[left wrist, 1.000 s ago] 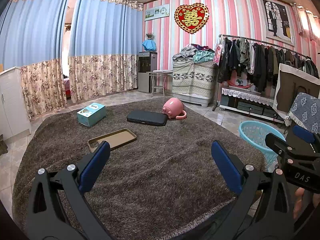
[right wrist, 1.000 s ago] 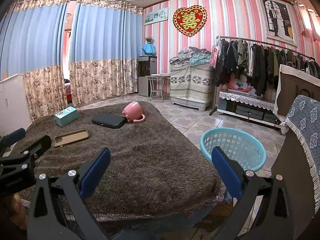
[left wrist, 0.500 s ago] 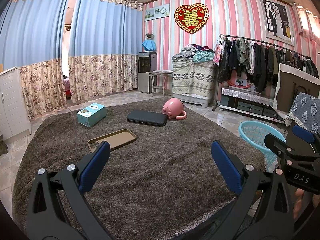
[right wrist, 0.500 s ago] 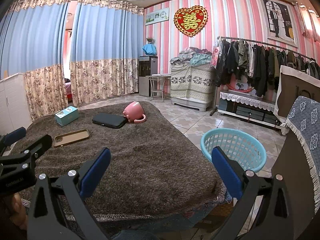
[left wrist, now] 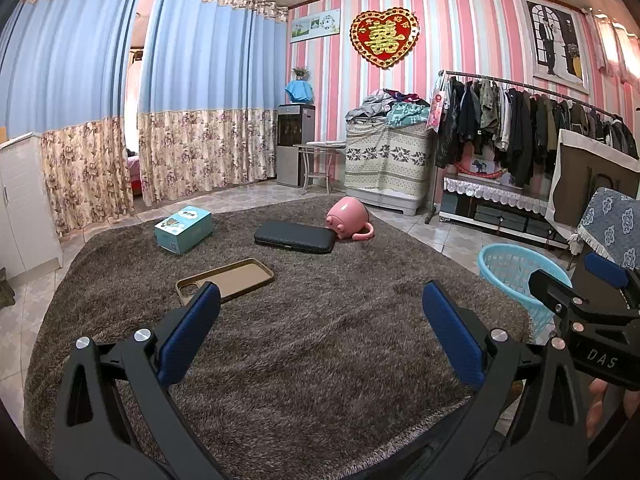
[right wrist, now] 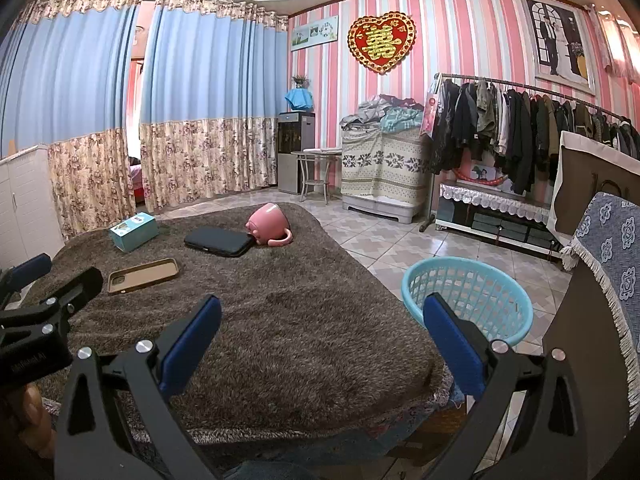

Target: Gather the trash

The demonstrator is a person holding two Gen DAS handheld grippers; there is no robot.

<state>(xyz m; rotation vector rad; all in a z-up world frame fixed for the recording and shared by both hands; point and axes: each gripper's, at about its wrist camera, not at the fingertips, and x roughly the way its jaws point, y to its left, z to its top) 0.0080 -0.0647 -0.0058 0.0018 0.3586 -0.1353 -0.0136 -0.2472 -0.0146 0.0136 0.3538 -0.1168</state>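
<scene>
Left gripper (left wrist: 320, 336) and right gripper (right wrist: 320, 336) both gape wide, holding nothing. Far across the brown rug (left wrist: 320, 360) lie a phone case (left wrist: 226, 280) and a pink mug (left wrist: 347, 218); a blue basket (right wrist: 468, 300) stands right.

The big red heart-shaped wall sign with gold trim (left wrist: 384, 38) carries a gold Chinese double-happiness sign, 囍. The black plastic body of the right gripper (left wrist: 599, 360), seen from the left camera, has the white letters "DAS". The small teal cardboard box on the brown rug (left wrist: 184, 229) has print too small to read.
</scene>
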